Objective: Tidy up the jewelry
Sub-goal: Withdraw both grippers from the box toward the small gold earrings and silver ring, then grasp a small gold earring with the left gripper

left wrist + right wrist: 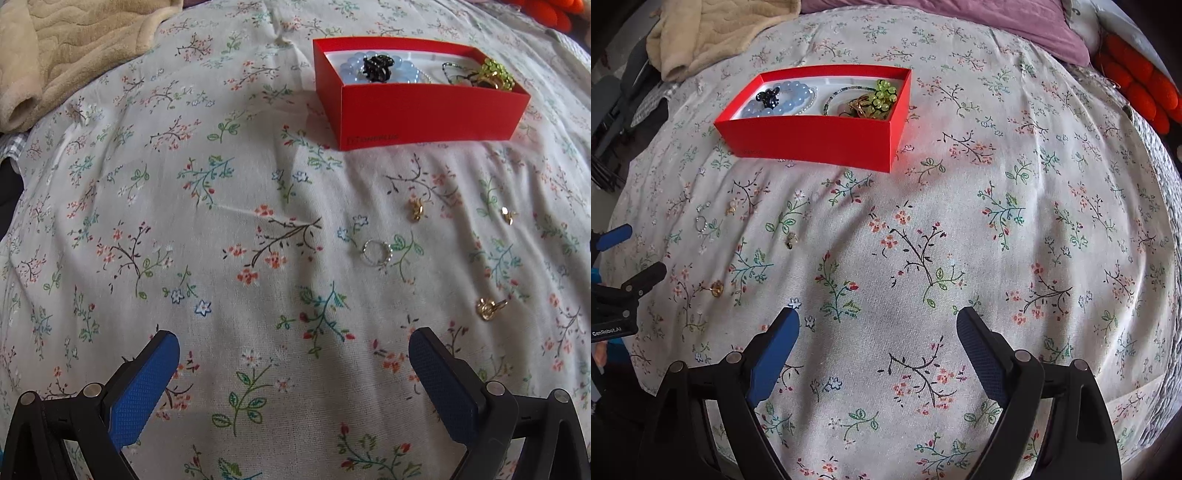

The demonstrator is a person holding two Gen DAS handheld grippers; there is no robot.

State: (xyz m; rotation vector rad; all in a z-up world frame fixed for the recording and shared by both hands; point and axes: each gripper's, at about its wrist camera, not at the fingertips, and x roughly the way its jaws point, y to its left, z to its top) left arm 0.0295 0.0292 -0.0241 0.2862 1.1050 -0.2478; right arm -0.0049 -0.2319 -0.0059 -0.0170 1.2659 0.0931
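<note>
Loose on the floral bedsheet [229, 332] lie four small pieces still to be put away: a silver ring [376, 253], a gold earring [416, 210] just beyond it, a gold stud [509, 215] further right, and a gold clip earring [489, 308] nearest the camera. Beyond them sits the red box [428, 114] — already holding a blue bead bracelet [402, 68], a black hair claw [376, 66] and a green beaded piece [498, 74]. The left gripper [293, 352] hovers over the sheet, jaws wide and empty, with the ring just ahead. The right gripper [877, 328] is likewise spread wide with nothing between its pads. This looks like the approach to the next pickup — probably the ring, which calls for a low, careful pinch against soft cloth. A beige blanket [55, 48] lies far left.
</note>
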